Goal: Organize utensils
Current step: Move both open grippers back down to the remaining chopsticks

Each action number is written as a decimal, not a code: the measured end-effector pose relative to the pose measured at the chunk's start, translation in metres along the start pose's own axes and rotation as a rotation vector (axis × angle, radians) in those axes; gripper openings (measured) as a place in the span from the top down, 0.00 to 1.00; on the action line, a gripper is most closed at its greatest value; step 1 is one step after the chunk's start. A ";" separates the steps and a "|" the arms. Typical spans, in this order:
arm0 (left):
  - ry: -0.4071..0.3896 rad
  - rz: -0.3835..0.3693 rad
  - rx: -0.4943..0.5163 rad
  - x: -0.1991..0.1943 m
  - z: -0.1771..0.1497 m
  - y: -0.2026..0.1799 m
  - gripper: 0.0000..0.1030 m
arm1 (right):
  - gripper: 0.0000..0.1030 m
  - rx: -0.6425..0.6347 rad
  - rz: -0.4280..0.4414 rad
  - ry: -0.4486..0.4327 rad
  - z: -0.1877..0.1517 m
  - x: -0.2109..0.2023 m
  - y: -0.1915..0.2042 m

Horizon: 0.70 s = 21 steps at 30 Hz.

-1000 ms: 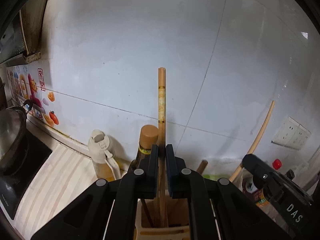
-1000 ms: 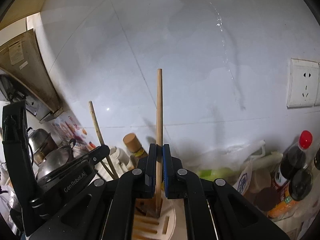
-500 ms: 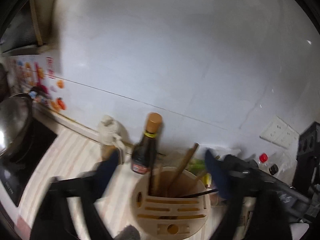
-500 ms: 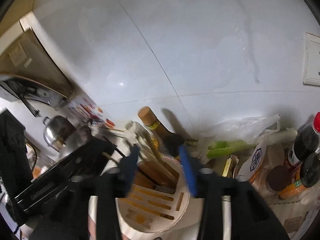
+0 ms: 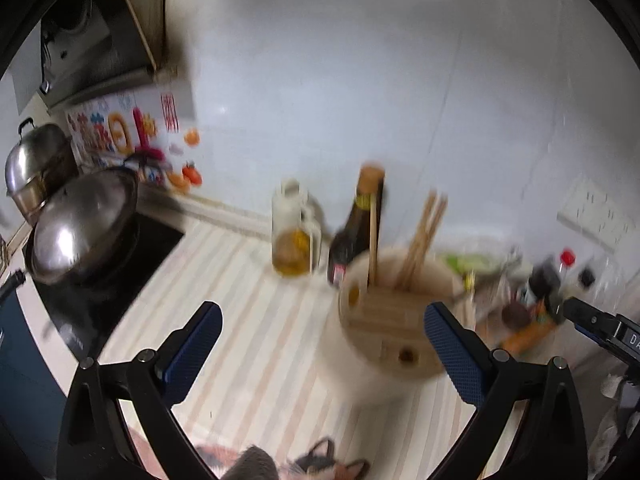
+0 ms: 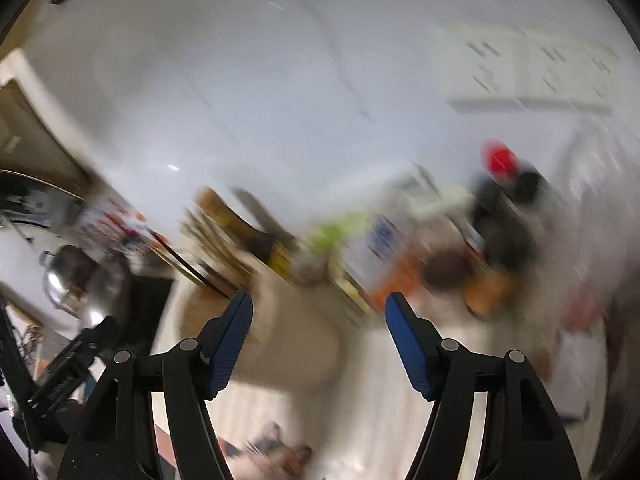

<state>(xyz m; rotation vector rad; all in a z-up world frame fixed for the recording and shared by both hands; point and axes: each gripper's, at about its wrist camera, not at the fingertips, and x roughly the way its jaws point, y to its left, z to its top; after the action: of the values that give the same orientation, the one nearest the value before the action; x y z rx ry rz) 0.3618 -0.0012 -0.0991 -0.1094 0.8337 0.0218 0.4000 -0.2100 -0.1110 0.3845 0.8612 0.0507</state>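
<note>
In the left wrist view, the left gripper (image 5: 322, 336) fills the bottom of the frame, its blue-padded jaws opening wide with nothing between them. Just above it, right of centre, a round beige utensil holder (image 5: 394, 320) stands on the striped desk (image 5: 248, 312), with several wooden chopsticks (image 5: 420, 240) upright or leaning in its slots. Behind it stand a dark sauce bottle (image 5: 356, 236) with a brown cap and a clear oil jug (image 5: 294, 240); their labels are too blurred to read. At the right edge the other gripper's black body shows part of a white marking, "D". At left, a steel wok lid (image 5: 80, 224) sits on a black cooktop, a steel pot (image 5: 34, 164) behind it, and colourful stickers with red characters, unreadable, mark the white tiled wall (image 5: 360, 80). The right wrist view is heavily blurred: the right gripper (image 6: 319, 340) has jaws opening, empty, and the holder sits at lower left, a red-capped bottle (image 6: 502, 160) at right.
</note>
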 end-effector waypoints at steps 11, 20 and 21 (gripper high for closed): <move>0.341 -0.016 0.143 0.077 -0.137 -0.055 0.00 | 0.49 0.137 -0.192 0.322 -0.138 0.038 -0.127; 0.504 -0.040 0.306 0.121 -0.208 -0.118 0.00 | 0.79 0.198 -0.242 0.507 -0.213 0.080 -0.183; 0.514 -0.042 0.326 0.123 -0.213 -0.124 0.00 | 0.82 0.181 -0.238 0.512 -0.218 0.082 -0.182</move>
<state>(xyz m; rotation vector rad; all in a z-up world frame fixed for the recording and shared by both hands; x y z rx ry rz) 0.2951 -0.1503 -0.3212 0.1838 1.3360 -0.1890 0.2708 -0.2952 -0.3627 0.4432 1.4195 -0.1569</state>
